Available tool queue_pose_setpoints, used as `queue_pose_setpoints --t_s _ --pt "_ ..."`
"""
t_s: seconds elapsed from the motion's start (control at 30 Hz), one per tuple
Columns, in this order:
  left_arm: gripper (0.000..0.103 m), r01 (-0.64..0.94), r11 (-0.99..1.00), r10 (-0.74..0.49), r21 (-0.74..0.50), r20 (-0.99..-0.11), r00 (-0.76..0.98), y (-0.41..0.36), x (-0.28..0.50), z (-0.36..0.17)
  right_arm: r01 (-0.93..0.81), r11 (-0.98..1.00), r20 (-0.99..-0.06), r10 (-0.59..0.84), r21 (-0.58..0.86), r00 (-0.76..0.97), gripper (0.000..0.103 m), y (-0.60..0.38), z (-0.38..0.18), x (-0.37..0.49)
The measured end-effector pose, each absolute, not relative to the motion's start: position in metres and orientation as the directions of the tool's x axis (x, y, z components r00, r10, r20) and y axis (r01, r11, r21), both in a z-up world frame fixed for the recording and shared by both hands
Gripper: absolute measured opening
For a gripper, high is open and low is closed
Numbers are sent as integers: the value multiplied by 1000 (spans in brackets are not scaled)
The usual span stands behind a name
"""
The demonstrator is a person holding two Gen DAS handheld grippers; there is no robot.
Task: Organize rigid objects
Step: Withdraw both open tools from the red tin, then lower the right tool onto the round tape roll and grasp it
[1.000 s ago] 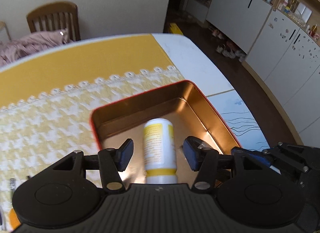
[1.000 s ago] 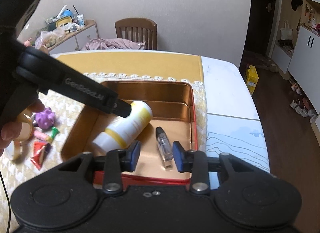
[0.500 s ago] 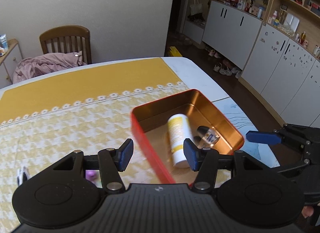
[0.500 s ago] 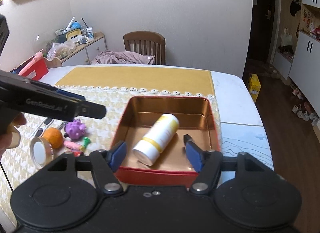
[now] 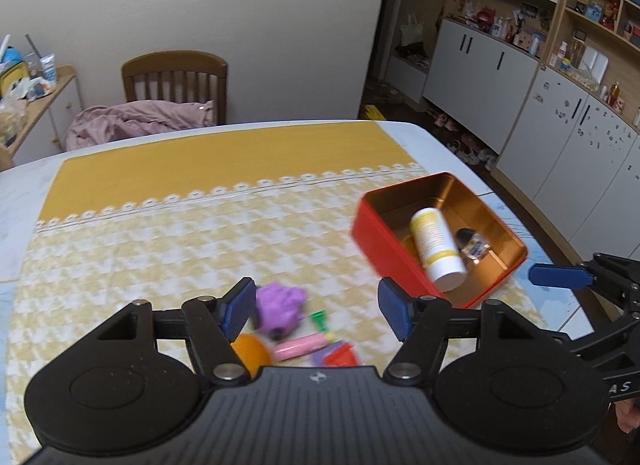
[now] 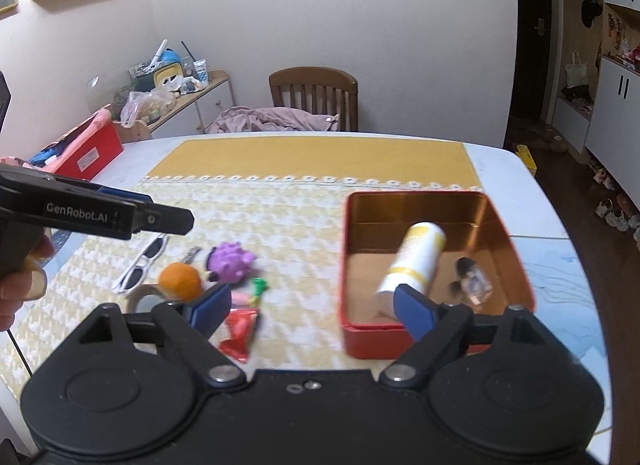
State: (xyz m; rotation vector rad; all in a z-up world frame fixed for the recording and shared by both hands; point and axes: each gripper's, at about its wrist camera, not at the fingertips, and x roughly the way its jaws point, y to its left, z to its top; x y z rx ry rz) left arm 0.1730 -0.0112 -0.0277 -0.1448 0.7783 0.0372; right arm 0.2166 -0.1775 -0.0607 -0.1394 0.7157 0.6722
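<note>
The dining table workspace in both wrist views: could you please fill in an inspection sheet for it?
Surface: white table under a yellow patterned cloth.
Job's things: red tin holds a white and yellow bottle lying down and a small clear bottle.
Clutter: on the cloth, purple spiky toy, orange ball, white sunglasses, tape roll, red packet.
Grippers: left tongs and right tongs opening, nothing between them.
Cables: thin black wire at left edge.
Surroundings: wooden chair, white cabinets.
</note>
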Motion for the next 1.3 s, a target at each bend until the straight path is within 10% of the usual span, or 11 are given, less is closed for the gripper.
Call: queue_pose_setpoints --t_s 1.3 --pt "85 -174 984 143 31 -721 678 103 118 -143 -690 724 -781 436 10 446 100 -14 -130 158"
